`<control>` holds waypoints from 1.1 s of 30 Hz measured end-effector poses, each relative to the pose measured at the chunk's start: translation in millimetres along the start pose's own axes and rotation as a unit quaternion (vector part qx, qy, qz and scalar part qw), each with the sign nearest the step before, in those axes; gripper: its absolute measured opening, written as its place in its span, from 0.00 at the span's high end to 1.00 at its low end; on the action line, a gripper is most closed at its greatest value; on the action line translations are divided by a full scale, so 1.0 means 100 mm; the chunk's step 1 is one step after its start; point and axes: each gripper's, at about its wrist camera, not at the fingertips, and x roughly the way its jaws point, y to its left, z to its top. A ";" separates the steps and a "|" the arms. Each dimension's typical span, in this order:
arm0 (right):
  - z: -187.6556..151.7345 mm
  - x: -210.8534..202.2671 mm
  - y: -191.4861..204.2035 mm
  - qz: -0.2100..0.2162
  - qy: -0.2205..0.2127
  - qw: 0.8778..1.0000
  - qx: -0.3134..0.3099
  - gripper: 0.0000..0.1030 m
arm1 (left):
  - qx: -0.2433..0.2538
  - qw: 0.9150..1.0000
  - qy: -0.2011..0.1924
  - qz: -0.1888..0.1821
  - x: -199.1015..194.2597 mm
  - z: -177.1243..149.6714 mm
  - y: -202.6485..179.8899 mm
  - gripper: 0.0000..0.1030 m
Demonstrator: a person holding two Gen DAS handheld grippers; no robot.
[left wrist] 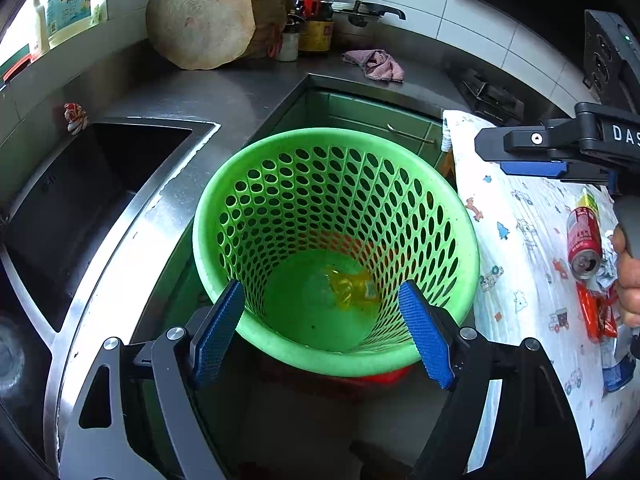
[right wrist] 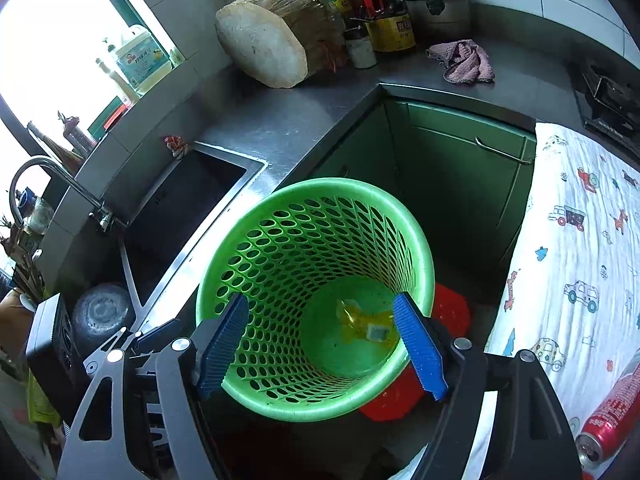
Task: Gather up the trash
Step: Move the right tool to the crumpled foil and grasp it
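A green perforated trash basket stands on the floor by the counter; it also shows in the right wrist view. A yellow wrapper lies on its bottom, also seen from the right wrist. My left gripper is open and empty above the basket's near rim. My right gripper is open and empty over the basket too; it shows from the side in the left wrist view. A red can lies on the patterned cloth with red wrappers beside it; the can shows again in the right wrist view.
A steel sink is at the left, with a faucet. A round wooden chopping block, sauce bottles, a pot and a pink rag sit on the back counter. A stove is at the right. A red item lies under the basket.
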 end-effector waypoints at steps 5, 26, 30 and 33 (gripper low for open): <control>-0.31 -0.38 -0.13 -0.016 -0.024 1.000 0.008 0.27 | 0.008 1.000 -0.013 -0.013 -0.11 0.05 -0.13 0.23; -1.35 -1.99 -1.76 -0.200 -0.052 0.977 0.047 0.23 | 0.081 0.993 -0.023 -0.078 -0.46 -0.11 -1.57 0.19; -1.39 -1.96 -2.15 -0.231 -0.014 0.972 0.051 0.23 | 0.088 0.992 -0.017 -0.088 -0.43 -0.13 -1.78 0.19; -1.38 -1.83 -2.31 -0.230 0.018 0.972 0.051 0.23 | 0.092 0.991 -0.013 -0.096 -0.41 -0.14 -1.91 0.19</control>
